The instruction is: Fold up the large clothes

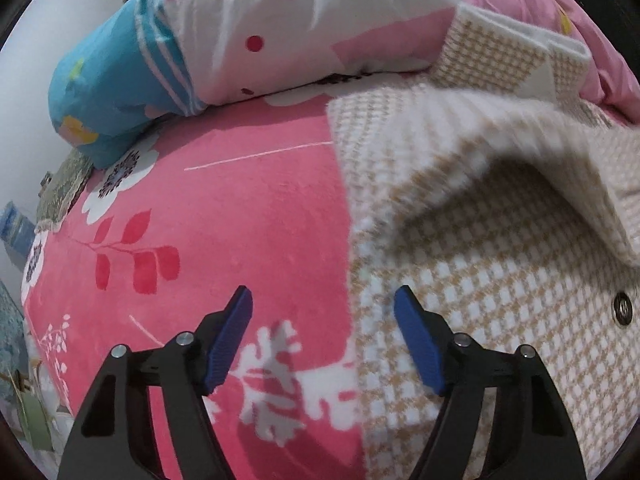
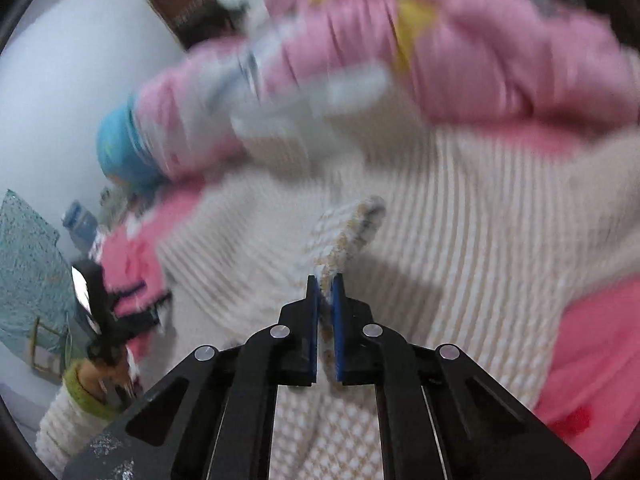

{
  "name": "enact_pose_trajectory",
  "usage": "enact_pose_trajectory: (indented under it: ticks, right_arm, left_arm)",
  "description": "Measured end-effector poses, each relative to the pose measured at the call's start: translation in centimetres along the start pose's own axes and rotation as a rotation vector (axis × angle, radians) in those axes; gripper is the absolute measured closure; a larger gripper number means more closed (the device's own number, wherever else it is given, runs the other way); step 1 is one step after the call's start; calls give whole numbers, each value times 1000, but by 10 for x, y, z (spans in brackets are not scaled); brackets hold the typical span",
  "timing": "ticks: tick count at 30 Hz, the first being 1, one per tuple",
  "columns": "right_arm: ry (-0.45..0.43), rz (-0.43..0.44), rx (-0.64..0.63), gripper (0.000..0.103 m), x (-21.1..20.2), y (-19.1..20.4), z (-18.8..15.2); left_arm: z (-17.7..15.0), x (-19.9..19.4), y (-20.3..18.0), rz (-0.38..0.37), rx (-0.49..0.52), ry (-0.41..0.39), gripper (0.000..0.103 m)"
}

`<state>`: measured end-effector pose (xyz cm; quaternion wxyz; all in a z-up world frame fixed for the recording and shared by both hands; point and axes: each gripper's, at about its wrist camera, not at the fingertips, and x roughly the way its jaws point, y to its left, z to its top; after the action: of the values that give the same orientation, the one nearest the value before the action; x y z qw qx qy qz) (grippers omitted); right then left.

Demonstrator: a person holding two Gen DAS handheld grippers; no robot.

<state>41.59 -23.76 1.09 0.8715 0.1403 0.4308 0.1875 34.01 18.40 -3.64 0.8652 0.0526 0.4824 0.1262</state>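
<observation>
Left tool (image 1: pixel 322 340): blue pads spread wide, nothing between them, poised above the left edge of the checked coat (image 1: pixel 500 280), which lies on a pink floral blanket (image 1: pixel 240 220). Right tool (image 2: pixel 326 320): clenched on a raised fold of the coat (image 2: pixel 344 236); view heavily blurred. One metal snap button (image 1: pixel 621 309) shows on the coat. One rolled pink-and-blue quilt (image 1: pixel 248 40) sits behind, touching the blanket. White wall (image 1: pixel 48 40) at left. A second person's tool (image 2: pixel 96 312) shows at the left margin of the right view.
</observation>
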Motion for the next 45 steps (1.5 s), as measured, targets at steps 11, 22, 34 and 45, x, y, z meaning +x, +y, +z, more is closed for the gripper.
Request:
enact_pose_trajectory:
  ticks: [11, 22, 34, 45]
  right_arm:
    - [29, -56, 152, 97, 36, -77, 32]
    - [39, -90, 285, 51, 30, -135, 8]
    - [221, -379, -158, 63, 64, -59, -15]
    - [64, -251, -204, 61, 65, 16, 6]
  left_arm:
    - [-1, 14, 12, -85, -76, 37, 32]
    - [-1, 2, 13, -88, -52, 21, 32]
    - [-9, 8, -3, -59, -27, 28, 32]
    - [50, -16, 3, -164, -187, -128, 32]
